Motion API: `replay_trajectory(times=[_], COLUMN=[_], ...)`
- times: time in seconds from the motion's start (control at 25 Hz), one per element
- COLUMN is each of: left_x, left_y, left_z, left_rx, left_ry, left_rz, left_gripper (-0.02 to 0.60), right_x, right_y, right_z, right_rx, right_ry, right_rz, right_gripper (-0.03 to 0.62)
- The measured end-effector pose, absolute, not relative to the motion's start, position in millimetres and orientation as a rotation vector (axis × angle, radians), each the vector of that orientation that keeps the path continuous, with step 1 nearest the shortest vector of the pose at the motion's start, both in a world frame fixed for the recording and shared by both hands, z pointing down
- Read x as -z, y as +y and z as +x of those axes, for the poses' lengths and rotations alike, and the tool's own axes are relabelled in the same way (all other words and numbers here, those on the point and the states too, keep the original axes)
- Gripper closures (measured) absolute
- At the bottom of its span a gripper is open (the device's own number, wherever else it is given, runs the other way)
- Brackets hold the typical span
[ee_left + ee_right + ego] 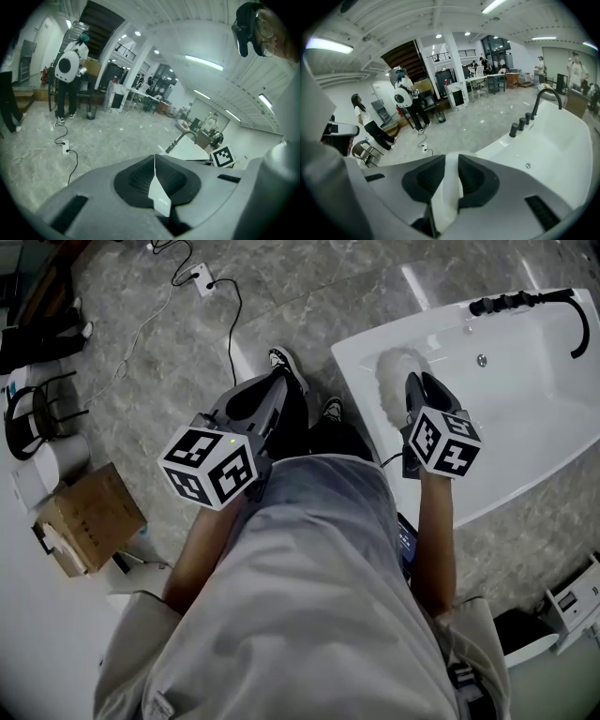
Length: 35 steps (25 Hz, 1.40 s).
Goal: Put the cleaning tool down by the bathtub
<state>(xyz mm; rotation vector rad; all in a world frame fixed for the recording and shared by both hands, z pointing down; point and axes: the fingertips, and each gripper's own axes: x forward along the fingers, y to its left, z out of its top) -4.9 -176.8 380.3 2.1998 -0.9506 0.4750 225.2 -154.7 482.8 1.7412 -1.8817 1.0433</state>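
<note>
The right gripper [415, 382] is clenched on the tool [396, 371], a white fluffy duster. In the right gripper view a white strip of the tool [447, 190] stands squeezed between the jaws of the gripper [451, 158]. In the head view the tool's head hangs over the tub [361, 381], at the near long rim, just inside that edge. It is above the tub, not on the floor [141, 381].

The left gripper [267, 388] is clamped shut and hangs apart from the tub, over the person's legs. In the left gripper view the jaws of that gripper [154, 159] meet in a line. A thin white sliver shows low in the seam, and I cannot tell what it is.

The tub stands slantwise at the right. Its near corner points toward the shoes [287, 364], with a narrow strip of grey floor between them. A black tap [525, 301] runs along the far rim.

Open floor lies ahead and to the left of the tub's corner. A black cable and a socket strip [202, 279] cross it farther off. A box [89, 517] sits at the left, well apart from the tub. Along the tub's other long side runs another bare strip of floor.
</note>
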Motion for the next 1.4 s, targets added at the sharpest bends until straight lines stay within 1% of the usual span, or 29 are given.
replay_trajectory(times=[0.64,1.4], left_x=[-387.9,-392.8], left_y=[-186.9,-197.7], left_z=[-22.8,-49.1], left_rx=[-0.484,-0.51], left_ry=[-1.041,-1.078], left_rz=[2.119,2.077], left_gripper=[0.571,0.571], right_x=[-533.2,-586.5], right_y=[-178.0,-193.0], right_z=[191.4,163.7], right_rx=[-1.09,-1.172], right_ry=[-1.918,-1.866], right_rz=[1.497,1.414], right_gripper=[0.514,0.519])
